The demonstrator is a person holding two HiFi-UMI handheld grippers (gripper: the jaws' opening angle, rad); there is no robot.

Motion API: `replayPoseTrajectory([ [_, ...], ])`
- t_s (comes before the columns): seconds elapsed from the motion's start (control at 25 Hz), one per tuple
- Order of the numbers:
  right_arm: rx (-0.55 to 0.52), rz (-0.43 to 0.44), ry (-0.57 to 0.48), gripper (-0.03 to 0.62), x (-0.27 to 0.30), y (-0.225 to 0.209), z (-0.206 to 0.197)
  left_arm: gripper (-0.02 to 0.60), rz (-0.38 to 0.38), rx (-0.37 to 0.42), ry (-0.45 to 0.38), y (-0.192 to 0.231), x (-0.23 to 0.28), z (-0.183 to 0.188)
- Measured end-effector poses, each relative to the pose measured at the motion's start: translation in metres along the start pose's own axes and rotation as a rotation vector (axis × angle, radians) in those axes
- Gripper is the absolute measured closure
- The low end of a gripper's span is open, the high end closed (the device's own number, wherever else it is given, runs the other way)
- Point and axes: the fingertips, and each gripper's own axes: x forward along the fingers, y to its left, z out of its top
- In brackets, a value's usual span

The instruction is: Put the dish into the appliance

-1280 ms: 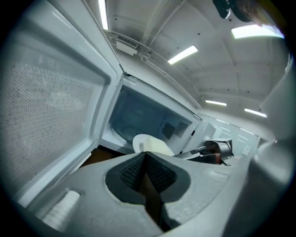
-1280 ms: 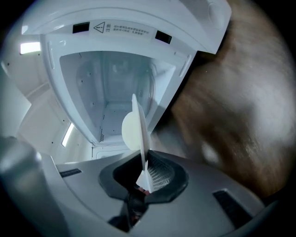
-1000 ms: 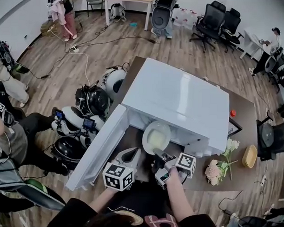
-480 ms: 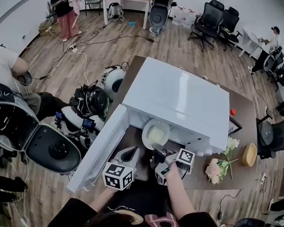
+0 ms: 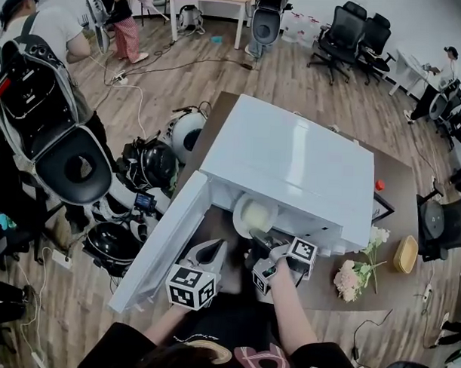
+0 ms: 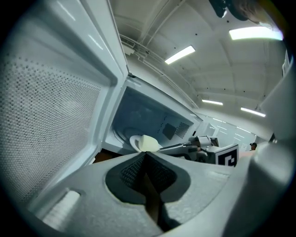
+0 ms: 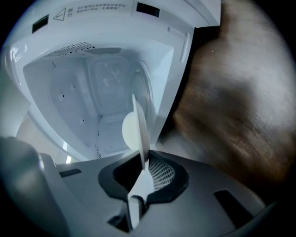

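We have the white microwave [image 5: 292,163] with its door [image 5: 156,248] swung wide. The plate [image 7: 137,129] sits at the mouth of the cavity, tilted on edge. Our right gripper [image 7: 143,163] pinches it by the thin rim alone. With so little rim held, we judge the plate could pivot or slip, or clip the frame going in. Our left gripper [image 6: 146,159] is pressed together on nothing, near the door. A warning label [image 7: 88,10] on the top frame has a triangle sign, but its print is too small to read.
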Motion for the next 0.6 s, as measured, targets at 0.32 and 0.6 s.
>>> replayPoseTrajectory([
  [0.32, -0.016, -0.009, -0.038, 0.557, 0.005, -0.002, 0.010, 0.572, 0.012, 0.000, -0.003, 0.005, 0.003, 0.000],
  [0.6, -0.046, -0.039, -0.058, 0.563, 0.009, -0.007, 0.018, 0.572, 0.019, 0.007, 0.003, 0.007, 0.006, 0.000],
])
